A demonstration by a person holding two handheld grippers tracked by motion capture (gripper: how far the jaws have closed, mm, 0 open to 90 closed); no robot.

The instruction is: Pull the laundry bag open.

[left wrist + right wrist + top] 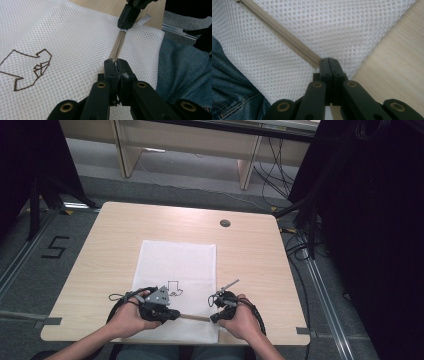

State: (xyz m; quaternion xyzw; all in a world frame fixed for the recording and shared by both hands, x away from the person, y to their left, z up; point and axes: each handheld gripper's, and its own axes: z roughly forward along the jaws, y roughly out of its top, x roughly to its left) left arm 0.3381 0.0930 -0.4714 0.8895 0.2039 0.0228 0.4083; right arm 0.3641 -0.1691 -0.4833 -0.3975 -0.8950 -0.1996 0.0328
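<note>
High view: white mesh laundry bag (pixel 176 285) lying flat on the pale wood-grain desk (pixel 100 270), near the front edge, roughly centred, its near end just past that edge. Small brown outline drawing printed on the mesh. Beige zipper (pixel 194 317) running parallel to the front edge between the two hands. Left hand-held gripper (pixel 172 314) and right hand-held gripper (pixel 214 318) pointing at each other along it. Tips too small here to make out properly, and the hands cover most of both bodies. Forearms cut off by the bottom of the picture.

Left gripper view: black jaws pinched together at one end of the zipper (pixel 117 47), with a bit of white stuff caught between the pads. Can't tell if that's the slider, a pull tab or just fabric. Right hand-held gripper (pixel 125 23) clamped at the far end, its upper part cut off at the top. Mesh (pixel 62 50) looks like a honeycomb of tiny round holes, slightly puffy. Brown print cut off at the left. Blue denim at the right.

Right gripper view: jaws fully closed right over the end of the zipper (pixel 287 35) tape; the bit actually gripped is hidden behind the black tips. Zipper teeth fine and ribbed, running off the top left corner. Desk (pixel 392 65) on the right, jeans bottom left.
</note>
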